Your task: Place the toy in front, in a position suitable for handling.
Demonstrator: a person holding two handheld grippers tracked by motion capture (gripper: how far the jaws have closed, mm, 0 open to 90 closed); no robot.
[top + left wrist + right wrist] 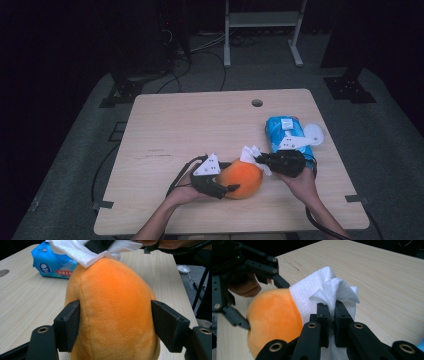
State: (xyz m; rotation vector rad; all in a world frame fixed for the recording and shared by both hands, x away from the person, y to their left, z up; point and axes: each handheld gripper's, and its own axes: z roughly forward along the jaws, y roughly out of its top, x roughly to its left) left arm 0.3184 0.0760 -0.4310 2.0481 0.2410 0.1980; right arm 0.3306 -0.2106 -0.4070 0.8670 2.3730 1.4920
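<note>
Near the front edge of the wooden table, an orange plush toy is held by the left gripper, with both jaws pressed against its flanks, as seen in the left gripper view. A white tissue is pinched between the closed jaws of the right gripper, and its free edge is laid on the top of the plush toy. The contact between tissue and plush is seen in the right gripper view, where the tissue is bunched above the jaw tips. A blue wet-wipe pack is placed just behind the right gripper, near the table's right edge, with a small white dish just beside it. A round cable hole is seen at the far side of the tabletop. Dark cables and a white metal frame are seen on the floor beyond the table, well apart from the work.
</note>
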